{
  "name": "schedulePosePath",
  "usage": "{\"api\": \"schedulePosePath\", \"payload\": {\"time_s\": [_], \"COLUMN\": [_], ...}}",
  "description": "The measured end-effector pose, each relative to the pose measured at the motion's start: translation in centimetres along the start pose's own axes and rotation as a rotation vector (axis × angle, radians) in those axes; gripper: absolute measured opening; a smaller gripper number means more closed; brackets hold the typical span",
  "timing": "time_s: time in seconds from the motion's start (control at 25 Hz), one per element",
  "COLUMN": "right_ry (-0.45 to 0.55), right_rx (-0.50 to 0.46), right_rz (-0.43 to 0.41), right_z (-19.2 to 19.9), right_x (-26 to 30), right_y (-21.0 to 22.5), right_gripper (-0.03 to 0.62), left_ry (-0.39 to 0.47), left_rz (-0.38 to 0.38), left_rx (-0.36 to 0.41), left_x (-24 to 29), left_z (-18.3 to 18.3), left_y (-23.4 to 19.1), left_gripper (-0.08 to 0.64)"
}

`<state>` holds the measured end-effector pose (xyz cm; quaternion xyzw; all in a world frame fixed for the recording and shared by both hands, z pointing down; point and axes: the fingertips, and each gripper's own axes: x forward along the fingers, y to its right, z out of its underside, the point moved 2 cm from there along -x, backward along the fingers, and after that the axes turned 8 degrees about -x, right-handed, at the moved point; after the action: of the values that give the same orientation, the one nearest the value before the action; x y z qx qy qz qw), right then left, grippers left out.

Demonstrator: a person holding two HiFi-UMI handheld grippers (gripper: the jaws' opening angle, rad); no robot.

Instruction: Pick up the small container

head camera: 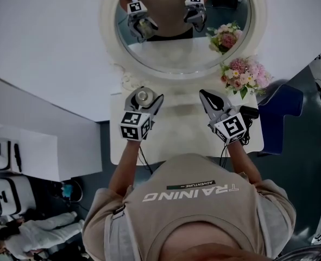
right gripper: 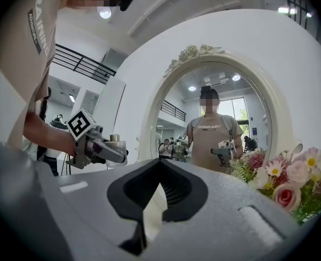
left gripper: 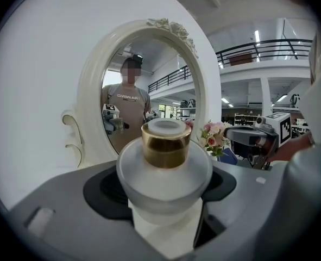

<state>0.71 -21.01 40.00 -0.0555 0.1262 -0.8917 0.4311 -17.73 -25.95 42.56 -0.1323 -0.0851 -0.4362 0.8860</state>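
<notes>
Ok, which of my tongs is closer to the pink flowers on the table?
Right. The right tongs hover beside the pink flowers, slightly to their left; the left tongs, shut on the small container, sit farther off to the left.
</notes>
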Motion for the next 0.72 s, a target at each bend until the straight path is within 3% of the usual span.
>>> {"api": "schedulePosePath", "payload": {"time_s": [0.24, 0.72], "right_ry": [-0.02, -0.014], "right_rx": [-0.016, 0.004], "right_rz": [-0.023, 0.014], "right_z": [0.72, 1.16], "right_x": [0.28, 0.1], "right_y": [-0.96, -0.37], "right_gripper": [0.002, 0.002], "left_ry": [-0.003, -0.005], "left_rz": [0.011, 0.019], "left_rx": [-0.01, -0.012], "left_x": [0.56, 1.05], "left_z": [0.14, 0.62], "left_y": [0.01, -0.15], "left_gripper": [0.356, 0.354]}}
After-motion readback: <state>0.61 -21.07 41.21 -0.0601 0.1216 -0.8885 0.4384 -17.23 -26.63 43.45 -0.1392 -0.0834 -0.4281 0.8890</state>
